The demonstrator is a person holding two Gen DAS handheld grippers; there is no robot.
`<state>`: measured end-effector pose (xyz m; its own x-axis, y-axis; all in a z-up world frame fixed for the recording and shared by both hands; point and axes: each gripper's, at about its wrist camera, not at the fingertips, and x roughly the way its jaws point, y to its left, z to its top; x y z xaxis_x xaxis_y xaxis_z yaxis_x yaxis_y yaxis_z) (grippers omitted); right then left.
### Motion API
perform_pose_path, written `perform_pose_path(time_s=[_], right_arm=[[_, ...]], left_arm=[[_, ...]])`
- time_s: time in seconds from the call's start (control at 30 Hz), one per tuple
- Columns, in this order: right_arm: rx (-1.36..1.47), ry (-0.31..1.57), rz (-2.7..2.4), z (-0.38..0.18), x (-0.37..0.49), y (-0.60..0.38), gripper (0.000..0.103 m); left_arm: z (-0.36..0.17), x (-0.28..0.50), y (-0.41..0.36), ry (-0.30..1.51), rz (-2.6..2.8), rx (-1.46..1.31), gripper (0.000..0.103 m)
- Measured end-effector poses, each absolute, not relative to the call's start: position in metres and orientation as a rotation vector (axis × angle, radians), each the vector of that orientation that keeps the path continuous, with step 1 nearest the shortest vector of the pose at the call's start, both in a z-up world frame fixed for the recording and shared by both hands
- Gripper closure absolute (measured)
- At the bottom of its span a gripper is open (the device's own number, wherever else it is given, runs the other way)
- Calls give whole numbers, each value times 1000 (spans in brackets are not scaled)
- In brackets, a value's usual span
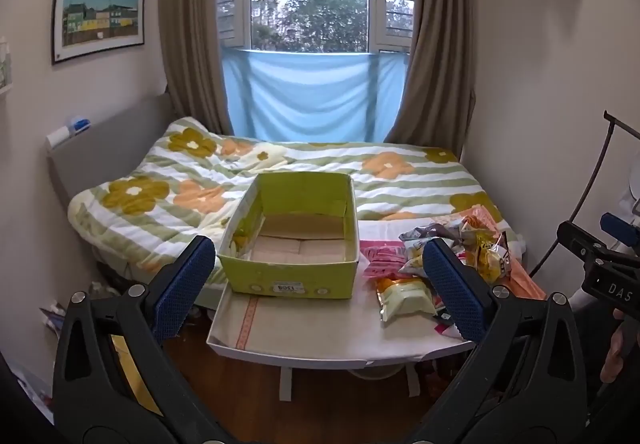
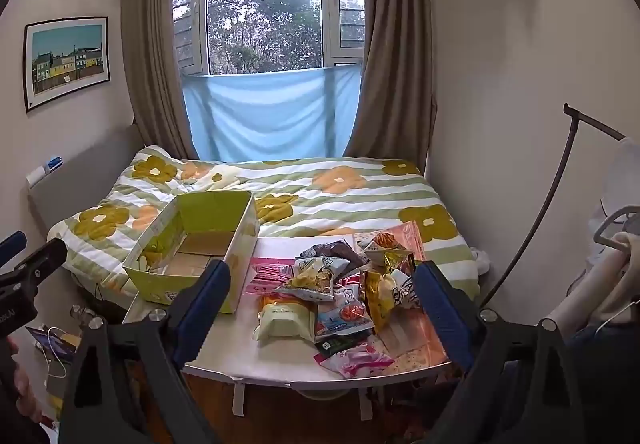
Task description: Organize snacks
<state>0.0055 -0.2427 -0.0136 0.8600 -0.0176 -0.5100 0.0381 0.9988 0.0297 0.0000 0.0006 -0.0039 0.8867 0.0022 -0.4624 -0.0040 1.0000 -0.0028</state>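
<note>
While both my grippers, left (image 1: 320,284) and right (image 2: 320,308), hang spread and unladen short of the table (image 2: 248,360), snacks (image 2: 352,284) lie piled right of the box (image 2: 192,244).

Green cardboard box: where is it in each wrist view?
Left wrist: green cardboard box sits centre, on the white table's left part.
Right wrist: the box is left of centre.
Shared landmark: the snack pile right of it.
</note>
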Motion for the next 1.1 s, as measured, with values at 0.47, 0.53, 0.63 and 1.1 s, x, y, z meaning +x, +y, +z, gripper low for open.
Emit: perform_pose_path(time_s=[0.47,0.53,0.63,1.1], right_arm=[[37,545,-26,-16,7,-244,11],[31,548,-30,-16,11,-240,11],[26,552,-34,-18,13,-240,11],[20,565,-46,-22,21,-235,11]], left_arm=[[-3,7,-1,487,41,13,0],[-3,8,0,491,35,5,0],[-5,9,0,492,34,4,0],[-9,18,1,495,25,18,0]])
